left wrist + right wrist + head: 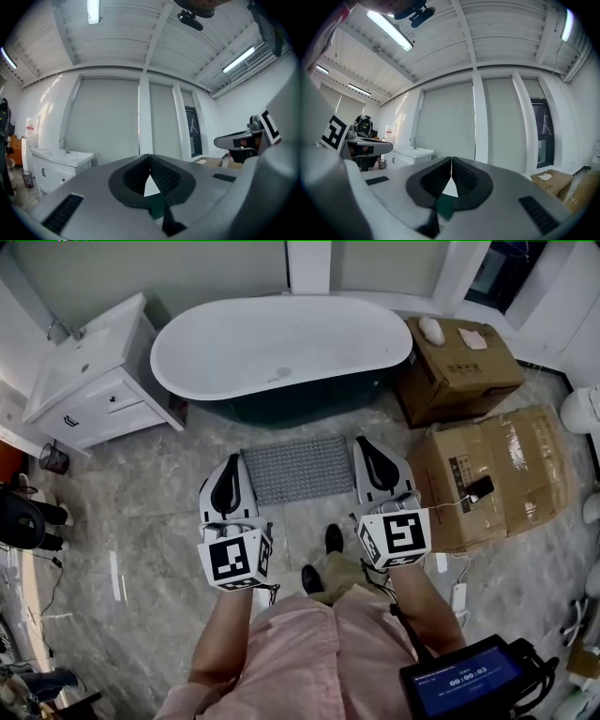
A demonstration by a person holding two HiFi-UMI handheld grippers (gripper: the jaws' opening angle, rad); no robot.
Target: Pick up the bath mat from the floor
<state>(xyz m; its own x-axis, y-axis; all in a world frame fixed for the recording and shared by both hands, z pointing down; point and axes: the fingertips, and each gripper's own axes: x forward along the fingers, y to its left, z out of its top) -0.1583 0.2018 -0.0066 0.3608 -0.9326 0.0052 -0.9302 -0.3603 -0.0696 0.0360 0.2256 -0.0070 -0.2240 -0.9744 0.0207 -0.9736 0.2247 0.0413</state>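
- Head view: I see the bath mat (298,468) flat on the floor before the bathtub (281,348), long axis left-right, my left gripper (231,465) and right gripper (366,448) framing its ends.
- Left gripper view: jaws closed, empty.
- Right gripper view: jaws closed, empty.

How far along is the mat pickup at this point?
Done: nothing yet; the mat lies flat on the floor by the tub. In hand: nothing; left tongs and right tongs are shut and empty, pointing level, off the floor. Left: lower, open, grip the mat, lift.
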